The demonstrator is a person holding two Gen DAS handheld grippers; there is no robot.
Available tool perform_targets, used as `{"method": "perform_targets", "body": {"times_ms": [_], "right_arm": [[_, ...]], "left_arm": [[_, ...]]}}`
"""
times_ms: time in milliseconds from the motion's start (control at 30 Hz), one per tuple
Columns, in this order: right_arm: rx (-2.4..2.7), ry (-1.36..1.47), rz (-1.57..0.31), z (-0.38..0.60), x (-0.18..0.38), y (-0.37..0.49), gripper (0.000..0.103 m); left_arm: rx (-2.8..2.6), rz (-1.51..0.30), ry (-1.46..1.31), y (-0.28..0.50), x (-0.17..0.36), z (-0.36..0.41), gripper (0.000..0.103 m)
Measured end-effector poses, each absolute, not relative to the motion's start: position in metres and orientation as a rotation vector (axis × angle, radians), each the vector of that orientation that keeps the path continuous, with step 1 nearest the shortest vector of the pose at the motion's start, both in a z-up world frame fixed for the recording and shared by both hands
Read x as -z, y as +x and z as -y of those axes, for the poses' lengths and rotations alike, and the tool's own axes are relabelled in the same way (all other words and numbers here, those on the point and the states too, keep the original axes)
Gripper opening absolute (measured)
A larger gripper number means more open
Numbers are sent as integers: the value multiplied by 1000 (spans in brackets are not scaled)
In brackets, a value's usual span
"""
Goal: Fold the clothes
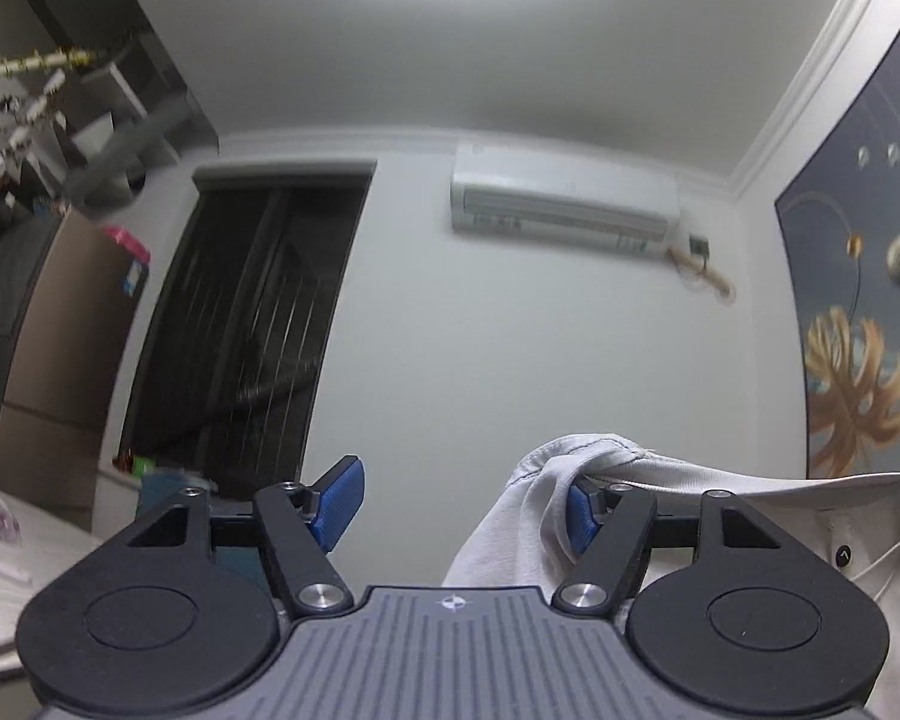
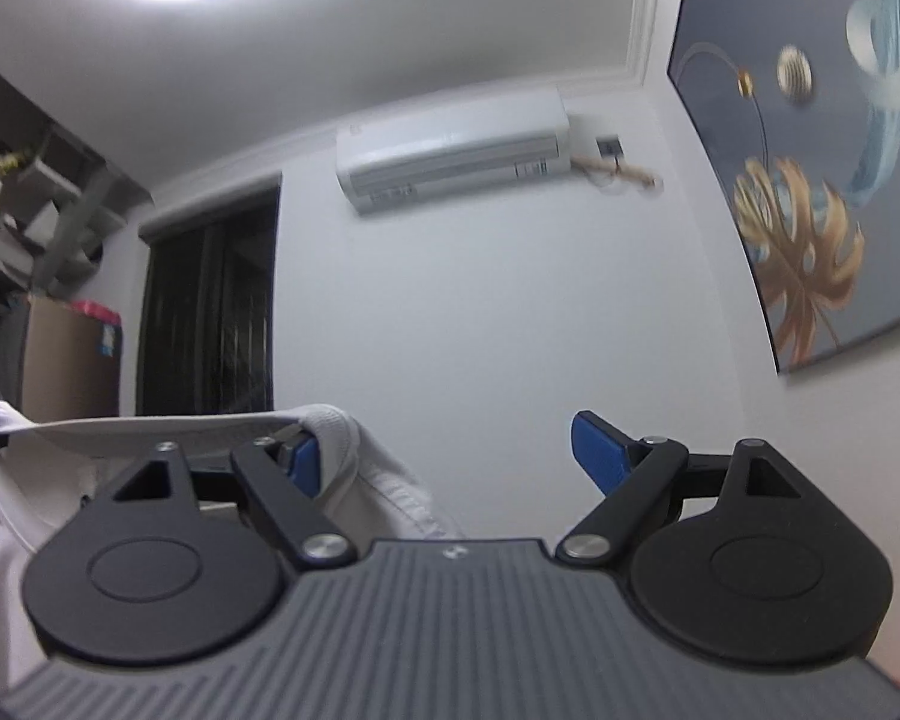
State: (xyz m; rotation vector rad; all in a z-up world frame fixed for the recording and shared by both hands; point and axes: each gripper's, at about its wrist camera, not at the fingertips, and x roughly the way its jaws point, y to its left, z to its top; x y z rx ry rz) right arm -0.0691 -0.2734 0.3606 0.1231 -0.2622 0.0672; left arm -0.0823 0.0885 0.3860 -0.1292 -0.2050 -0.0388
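Both claws point up at the far wall, jaws spread wide. On the left claw (image 1: 462,501) only the right-hand blue pad (image 1: 581,515) meets cloth: the white shirt (image 1: 678,480) is draped over it and hides most of it, while the other pad stands bare. On the right claw (image 2: 450,462) the shirt (image 2: 354,450) hangs over the left-hand pad (image 2: 303,463) in the same way; its right-hand pad is bare. So the shirt is hooked on one finger of each claw and stretched taut between them, running off the right edge of the left wrist view and the left edge of the right wrist view. Its lower part is cut off by the claw bodies in both views, so its shape cannot be told. A dark button (image 1: 844,555) with a small mark shows on it; the mark is too small to read.

Behind, a dark doorway (image 1: 252,324) is blurred. A painting (image 2: 810,180) with gold leaves is cut by the frame edge. An air conditioner (image 1: 564,198) hangs high on the wall; its stickers are too blurred to read. A brown box (image 1: 60,360) at left carries a blue label, also unreadable. Shelves (image 1: 48,120) in the top left corner are smeared.
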Motion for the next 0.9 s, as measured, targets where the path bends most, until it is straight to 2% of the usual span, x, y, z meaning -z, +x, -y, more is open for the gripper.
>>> {"method": "perform_targets", "body": {"times_ms": [167,600,733,800,900], "right_arm": [[-13,89,65,269,-276,29,85],[95,76,-309,244,-27,409,83],[82,43,-427,231,61,495,83],[60,22,-489,225,100,515,83],[39,15,-581,220,137,533,83]], "left_arm": [[37,-5,-133,41,-287,-84,72],[-112,-313,-43,438,-15,-69,72],[-153,-499,-44,515,87,-80,72],[-138,-583,-38,537,121,-87,72],[-105,-712,-18,567,164,-97,79]]}}
